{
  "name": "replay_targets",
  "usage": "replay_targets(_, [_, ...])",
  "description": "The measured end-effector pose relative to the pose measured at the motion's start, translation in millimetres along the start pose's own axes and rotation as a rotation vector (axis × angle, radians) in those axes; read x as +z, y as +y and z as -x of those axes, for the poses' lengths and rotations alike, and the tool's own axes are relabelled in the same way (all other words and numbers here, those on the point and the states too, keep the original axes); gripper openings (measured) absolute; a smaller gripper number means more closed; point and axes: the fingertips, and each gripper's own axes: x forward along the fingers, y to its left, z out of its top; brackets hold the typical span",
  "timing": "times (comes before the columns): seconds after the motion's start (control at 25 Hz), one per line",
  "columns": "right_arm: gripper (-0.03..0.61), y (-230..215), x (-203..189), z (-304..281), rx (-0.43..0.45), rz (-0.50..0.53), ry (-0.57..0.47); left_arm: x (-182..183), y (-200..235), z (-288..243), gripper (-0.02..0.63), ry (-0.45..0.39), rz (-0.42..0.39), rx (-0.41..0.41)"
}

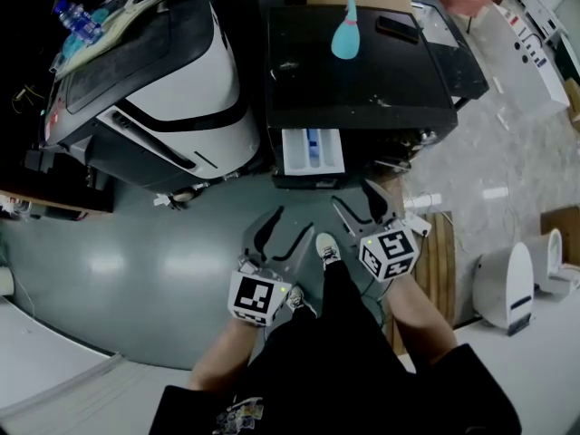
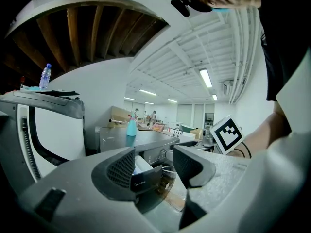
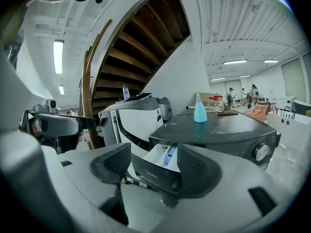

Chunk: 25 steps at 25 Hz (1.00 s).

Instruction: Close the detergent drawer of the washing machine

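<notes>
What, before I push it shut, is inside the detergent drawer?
The open detergent drawer shows white compartments and a blue insert in the middle. Whether any detergent lies in them is too small to tell. Its rear end is covered by the washing machine top.

The washing machine has a dark, glossy top. Its detergent drawer looks like white plastic inside. The grey floor is smooth and faintly shiny.
</notes>
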Motion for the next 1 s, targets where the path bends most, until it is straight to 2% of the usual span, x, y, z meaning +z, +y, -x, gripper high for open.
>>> replay_targets(0.56, [0.279, -48, -69, -42, -0.012, -0.107, 0.151, -48, 2, -61, 0.236, 0.112, 0.045, -0.047])
replay_targets(1.0, [0.245, -62, -117, -62, -0.02, -0.184, 0.234, -77, 6, -83, 0.235, 0.163, 0.087, -0.059])
